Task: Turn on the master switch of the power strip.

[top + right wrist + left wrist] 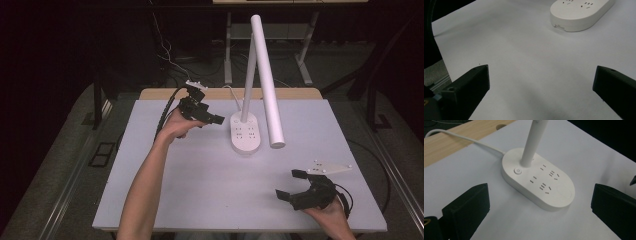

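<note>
Lamp [246, 131]: white, oval base with sockets and a round power button [518, 171] on top, standing on the table [200, 190] near the middle of the far edge. A white stem [248, 75] rises from the base's far end; a long white tube head [267, 80] slants down from the top, its lower end hanging just right of the base. White cord [461, 138] runs from the base toward the far edge, over a wooden strip [230, 93].

Left gripper [212, 120]: held above the table just left of the base, pointing at it. Fingers [469, 207] wide apart, nothing between them; in the left gripper view the base lies ahead, between the two.

Right gripper [292, 185]: low near the near right corner, well apart from the lamp. Fingers [471, 82] wide apart over bare table, empty. Base's near end [579, 15] shows far ahead in the right gripper view.
</note>
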Demonstrator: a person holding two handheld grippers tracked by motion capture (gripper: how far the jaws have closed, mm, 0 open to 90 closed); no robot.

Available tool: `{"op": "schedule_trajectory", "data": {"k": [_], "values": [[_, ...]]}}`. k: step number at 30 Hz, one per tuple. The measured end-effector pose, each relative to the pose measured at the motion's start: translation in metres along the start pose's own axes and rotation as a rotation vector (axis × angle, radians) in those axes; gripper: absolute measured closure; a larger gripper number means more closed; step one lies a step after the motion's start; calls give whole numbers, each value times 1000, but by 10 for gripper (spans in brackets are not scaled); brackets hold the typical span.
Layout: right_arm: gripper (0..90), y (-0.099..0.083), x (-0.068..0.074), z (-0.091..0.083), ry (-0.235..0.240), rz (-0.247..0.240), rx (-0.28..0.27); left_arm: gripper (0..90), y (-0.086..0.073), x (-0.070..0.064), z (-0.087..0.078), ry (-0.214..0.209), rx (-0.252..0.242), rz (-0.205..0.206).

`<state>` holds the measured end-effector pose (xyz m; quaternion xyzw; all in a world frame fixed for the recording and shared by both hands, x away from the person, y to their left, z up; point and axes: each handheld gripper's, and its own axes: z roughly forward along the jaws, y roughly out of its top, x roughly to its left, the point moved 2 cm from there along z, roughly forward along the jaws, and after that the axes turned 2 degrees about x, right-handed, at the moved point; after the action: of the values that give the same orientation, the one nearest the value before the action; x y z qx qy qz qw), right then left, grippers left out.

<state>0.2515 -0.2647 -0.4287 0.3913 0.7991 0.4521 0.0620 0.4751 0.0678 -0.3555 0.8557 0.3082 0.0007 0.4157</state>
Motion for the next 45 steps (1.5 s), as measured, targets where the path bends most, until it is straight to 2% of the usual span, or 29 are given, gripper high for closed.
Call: {"op": "schedule_trajectory", "data": {"k": [7, 11, 20, 21, 22, 24, 29, 31, 33, 39, 45], "values": [[3, 0, 0, -1, -1, -4, -5, 23, 13, 2, 6, 6, -18, -2], [3, -1, -1, -2, -2, -9, -10, 31, 17, 4, 13, 0, -16, -17], [3, -1, -1, -2, -3, -7, -15, 55, 19, 10, 33, 12, -36, -54], [3, -1, -1, -2, -2, -5, -15, 61, 19, 11, 34, 16, -31, -55], [3, -1, -1, -3, 0, -2, -12, 68, 18, 13, 34, 18, -21, -31], [3, -1, 0, -2, 0, -2, -10, 83, 18, 14, 38, 24, -42, -54], [3, -1, 0, -3, 1, -6, -9, 149, 18, 13, 46, 67, -30, -56], [3, -1, 0, -3, 1, -3, -11, 179, 18, 13, 48, 94, -15, -45], [3, -2, 0, -3, 0, -3, -12, 211, 18, 13, 52, 118, -24, -56], [3, -2, 0, -3, 1, -3, -10, 291, 15, 17, 59, 110, -24, -72], [3, -2, 0, -1, 4, 2, -7, 454, 13, 17, 69, 112, -8, -73]]}}
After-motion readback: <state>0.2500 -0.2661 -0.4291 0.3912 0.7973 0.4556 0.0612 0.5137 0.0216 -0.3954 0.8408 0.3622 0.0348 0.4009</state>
